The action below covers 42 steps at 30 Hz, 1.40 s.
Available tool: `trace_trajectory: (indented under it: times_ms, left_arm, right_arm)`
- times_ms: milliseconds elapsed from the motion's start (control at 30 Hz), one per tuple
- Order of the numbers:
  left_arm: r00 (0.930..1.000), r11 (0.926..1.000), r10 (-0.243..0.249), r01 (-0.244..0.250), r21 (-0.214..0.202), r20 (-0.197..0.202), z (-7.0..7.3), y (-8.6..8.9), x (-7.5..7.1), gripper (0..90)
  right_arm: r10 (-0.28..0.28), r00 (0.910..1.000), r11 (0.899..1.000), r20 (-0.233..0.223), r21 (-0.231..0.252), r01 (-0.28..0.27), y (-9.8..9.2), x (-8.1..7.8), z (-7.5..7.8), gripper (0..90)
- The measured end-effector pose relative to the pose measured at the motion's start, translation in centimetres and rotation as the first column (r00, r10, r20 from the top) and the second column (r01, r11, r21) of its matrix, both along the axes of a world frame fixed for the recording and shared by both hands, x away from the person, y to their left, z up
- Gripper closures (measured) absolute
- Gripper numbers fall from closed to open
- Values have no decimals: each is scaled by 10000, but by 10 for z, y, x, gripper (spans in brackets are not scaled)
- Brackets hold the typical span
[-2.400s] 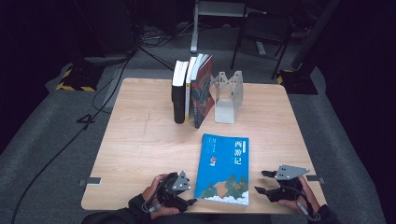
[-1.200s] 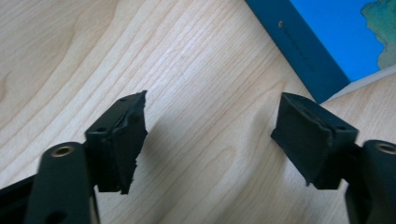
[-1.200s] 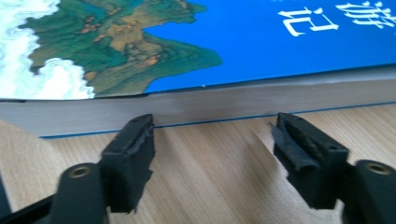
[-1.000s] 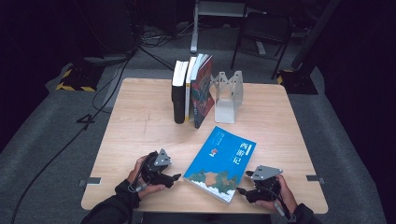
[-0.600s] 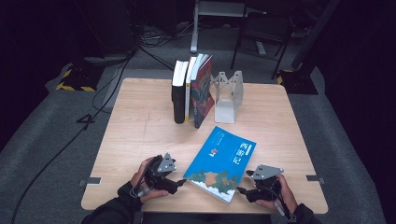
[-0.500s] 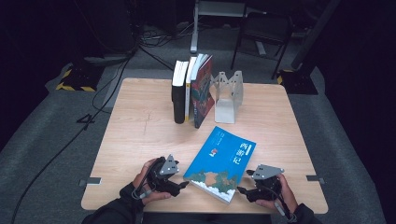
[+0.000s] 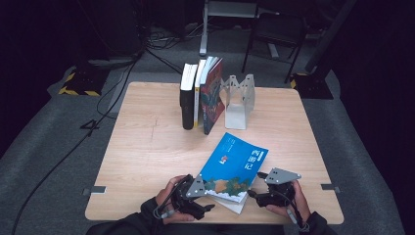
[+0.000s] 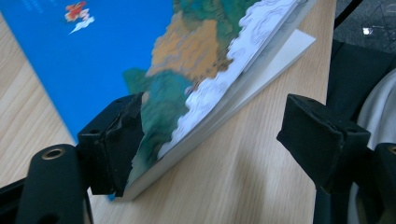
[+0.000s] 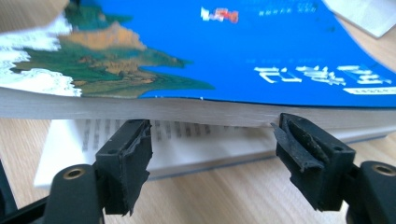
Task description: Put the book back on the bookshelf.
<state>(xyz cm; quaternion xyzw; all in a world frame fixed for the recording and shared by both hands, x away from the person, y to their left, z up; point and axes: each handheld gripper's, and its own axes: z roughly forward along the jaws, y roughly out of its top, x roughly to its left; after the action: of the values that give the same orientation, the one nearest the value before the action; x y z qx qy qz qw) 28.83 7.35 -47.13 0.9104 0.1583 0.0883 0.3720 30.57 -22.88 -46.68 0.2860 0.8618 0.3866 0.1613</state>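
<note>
Currently, the blue book [image 7: 234, 166] lies on the wooden table [image 7: 147, 147] at about 6 o'clock from the table's centre, near the front edge, turned so that its spine runs diagonally. Its upper block of pages is lifted off the lower pages at the near side, leaving a wedge-shaped gap; printed text on the lower page is visible in the right claw view. The left claw [image 7: 208, 206] sits at the book's 7 o'clock corner. In the left claw view its jaws stand wide apart: one jaw lies against the cover at that corner, the other jaw is clear of the book over bare table, so nothing is clamped. The right claw [image 7: 250, 194] sits at the book's 4 o'clock edge, jaws open, both tips just in front of the fore-edge of the lifted page block; whether the tips touch the paper cannot be determined. At 12 o'clock from the blue book, well apart from it, three upright books [image 7: 199, 95] stand in a row near the far edge of the table, with a metal bookend [image 7: 237, 100] just beside them at their 3 o'clock side.
</note>
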Motion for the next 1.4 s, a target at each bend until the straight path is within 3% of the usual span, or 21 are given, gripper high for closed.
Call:
trace_trajectory:
  times_ms: [67, 233, 367, 567, 733, 767, 800, 867, 1033, 1267, 1367, 1400]
  left_arm:
    - [9999, 9998, -123, 122, 150, 102, -2, -13, -2, 211]
    - [9995, 9996, -284, 284, 21, 162, 0, -28, -4, 209]
    - [9991, 9995, 86, -98, 288, 408, 1, -39, -4, 222]
    - [9976, 9987, 476, -484, 152, 507, 2, -49, -1, 258]
    - [9928, 9951, 956, -972, 186, 725, 2, -54, 2, 361]
    - [9864, 9893, 1387, -1421, 326, 886, 3, -56, 4, 426]
    - [9856, 9886, 1444, -1476, 308, 877, 3, -55, 5, 482]
    - [9869, 9898, 1382, -1406, 241, 835, 3, -54, 7, 505]
    - [9850, 9955, 858, -908, 268, 1498, 9, -49, 6, 675]
    - [9882, 9984, 488, -523, 205, 1452, 13, -33, 13, 727]
    - [9915, 9989, 457, -460, -6, 1220, 13, -26, 16, 725]
    - [9922, 9993, 371, -378, 34, 1188, 14, -23, 16, 725]
  right_arm:
    - [-87, 9999, 9998, 108, 158, 85, 2, 1, 4, 265]
    - [-270, 9989, 9990, 383, 357, 257, 7, 4, 12, 265]
    - [-292, 9980, 9988, 555, 411, 269, 11, 6, 16, 264]
    - [-255, 9972, 9989, 702, 399, 227, 14, 8, 19, 263]
    - [-206, 9967, 9991, 782, 391, 176, 16, 10, 20, 262]
    - [-178, 9967, 9992, 786, 363, 150, 16, 10, 20, 262]
    - [-145, 9968, 9994, 780, 317, 121, 16, 10, 20, 261]
    - [-140, 9970, 9995, 766, 302, 117, 16, 10, 20, 262]
    - [-13, 9982, 9985, 606, 555, -21, 10, 11, 18, 278]
    - [356, 9952, 9971, 916, 630, -415, 3, 8, 21, 306]
    - [563, 9926, 9950, 1075, 764, -647, 2, 7, 24, 304]
    - [895, 9867, 9929, 1358, 659, -991, 2, 5, 27, 302]
